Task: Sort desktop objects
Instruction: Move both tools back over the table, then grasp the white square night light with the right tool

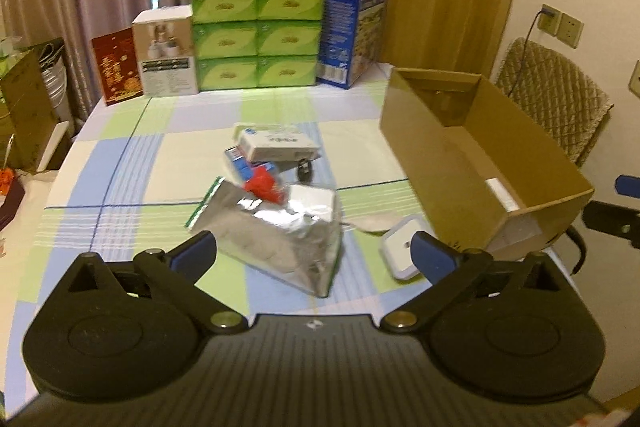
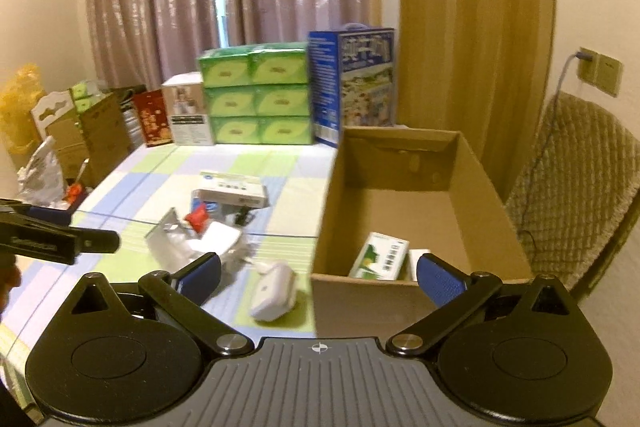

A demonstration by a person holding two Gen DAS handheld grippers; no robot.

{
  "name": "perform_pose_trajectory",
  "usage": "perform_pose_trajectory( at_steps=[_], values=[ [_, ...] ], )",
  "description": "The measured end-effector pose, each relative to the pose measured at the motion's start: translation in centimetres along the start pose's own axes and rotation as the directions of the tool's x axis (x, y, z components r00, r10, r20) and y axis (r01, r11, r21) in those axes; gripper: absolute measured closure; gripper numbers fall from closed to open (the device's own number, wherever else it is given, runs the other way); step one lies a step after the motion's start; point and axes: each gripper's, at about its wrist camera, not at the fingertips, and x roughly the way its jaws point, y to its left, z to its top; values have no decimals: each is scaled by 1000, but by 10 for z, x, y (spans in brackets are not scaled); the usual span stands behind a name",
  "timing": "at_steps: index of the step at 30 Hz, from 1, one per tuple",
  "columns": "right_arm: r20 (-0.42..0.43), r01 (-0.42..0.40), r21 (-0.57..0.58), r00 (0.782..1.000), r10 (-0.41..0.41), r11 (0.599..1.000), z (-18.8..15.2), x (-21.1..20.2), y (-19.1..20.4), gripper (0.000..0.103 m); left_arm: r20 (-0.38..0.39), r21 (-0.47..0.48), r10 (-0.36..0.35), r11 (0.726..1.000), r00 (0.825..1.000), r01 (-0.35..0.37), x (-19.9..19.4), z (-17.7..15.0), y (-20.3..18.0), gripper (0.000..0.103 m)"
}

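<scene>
On the checked surface (image 1: 132, 163), a small heap of loose things lies left of the open cardboard box (image 1: 476, 163); nearest the left gripper (image 1: 314, 255) is a crumpled foil bag (image 1: 276, 239), with a red packet (image 1: 262, 187), a white packet (image 1: 312, 205) and a flat white carton (image 1: 276, 145) piled behind it; a white charger (image 1: 400, 247) sits between the heap and the box wall. Both grippers stand spread wide with nothing between the pads; the right gripper (image 2: 318, 277) hangs over the box's near corner, and inside the box a green-and-white carton (image 2: 380, 257) already lies on the floor of it, so the sorting seems partly done.

The step in hand looks like a fresh reach for the next item; the foil bag is the likely pick for the left gripper, since it lies straight ahead. To do it well: come down over the bag's bulged middle rather than its thin sealed edge; close slowly, as the foil will likely slip and crumple; lift clear before swinging across, lest the bag drag the red packet along. The charger suits the right gripper; approach it squarely, because its smooth rounded shell may squirt out of a slanted pinch; keep the two grippers well apart over the heap.
</scene>
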Motion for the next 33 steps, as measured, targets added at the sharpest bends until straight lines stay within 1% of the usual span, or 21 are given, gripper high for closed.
perform_pose_trajectory(
  at_steps=[4,7,13,17,22,27,30,33],
  values=[
    [22,-35,-50,999,36,998,-6,5,24,2,-14,-4,22,1000,1000,-22,3,-9,15,1],
    [32,-29,-104,999,32,994,-13,16,42,2,-16,-14,30,999,999,-30,5,-17,26,1],
    [-6,-50,-173,999,50,984,-32,52,66,2,-25,-39,21,999,999,-22,18,-30,46,1],
    [-45,-50,-217,998,42,975,-43,81,77,2,-38,-18,13,1000,999,-14,33,-39,55,1],
    [-61,-16,-293,998,-2,956,-52,116,85,2,-49,-7,2,1000,999,-2,54,-47,65,1],
    [-89,10,-353,995,-44,936,-63,145,88,3,-69,-42,-19,999,997,16,75,-52,75,1],
    [-105,27,-389,992,-74,921,-70,163,89,6,-91,-62,-24,998,996,19,86,-53,79,1],
    [-101,59,-428,989,-112,902,-76,176,91,8,-85,-52,-34,998,996,30,92,-51,79,1]
  ],
)
